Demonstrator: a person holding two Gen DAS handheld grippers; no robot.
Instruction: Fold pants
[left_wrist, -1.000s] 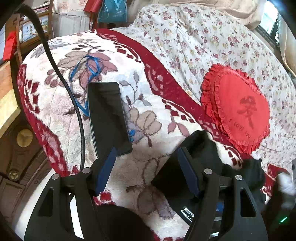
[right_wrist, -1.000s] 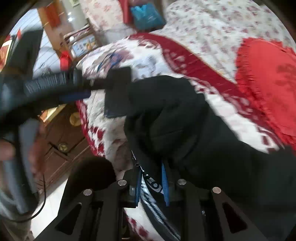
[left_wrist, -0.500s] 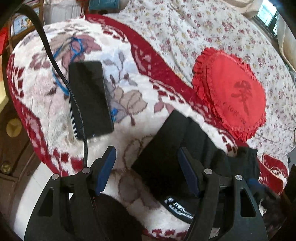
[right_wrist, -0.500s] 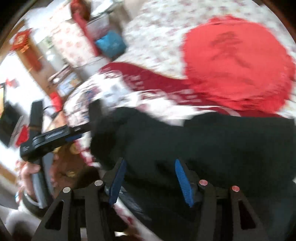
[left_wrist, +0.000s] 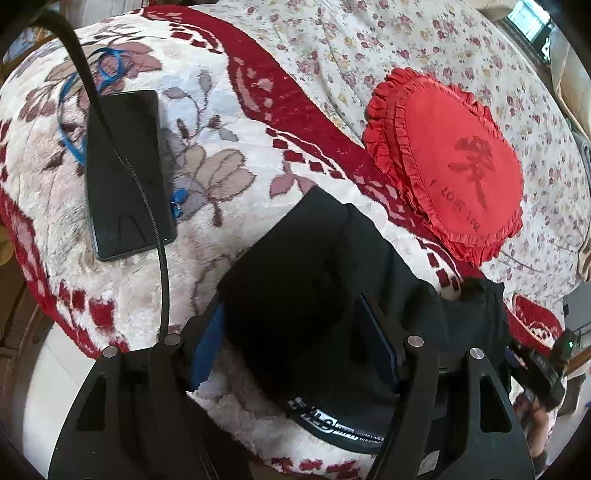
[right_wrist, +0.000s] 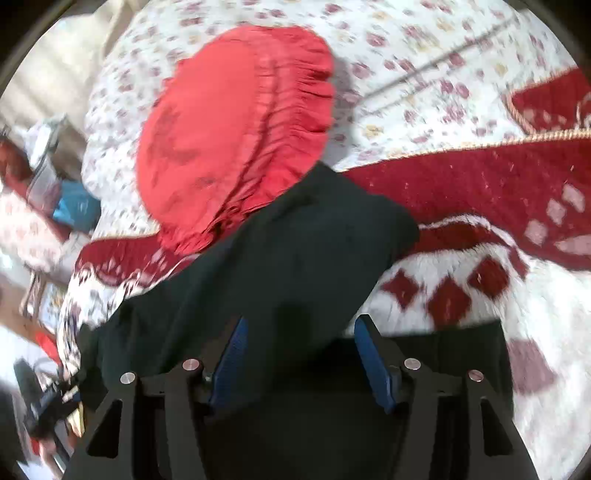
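Observation:
The black pants (left_wrist: 314, 273) lie bunched on the red and white floral blanket (left_wrist: 229, 122), their printed waistband (left_wrist: 332, 424) at the near edge. My left gripper (left_wrist: 291, 332) is open, its blue-padded fingers either side of the near part of the pants, not closed on them. In the right wrist view the pants (right_wrist: 295, 251) spread from the red pillow toward the camera. My right gripper (right_wrist: 299, 354) is open with the black cloth lying between and under its fingers.
A black phone (left_wrist: 125, 173) with a blue cord lies on the blanket at left, a black cable across it. A red heart-shaped frilled pillow (left_wrist: 450, 162) lies at right, also in the right wrist view (right_wrist: 229, 122). The bed edge is near, floor at lower left.
My right gripper has let go of the pants waistband and opened, then swung toward the pillow. My left gripper has moved over the pants, which now lie lower on the blanket.

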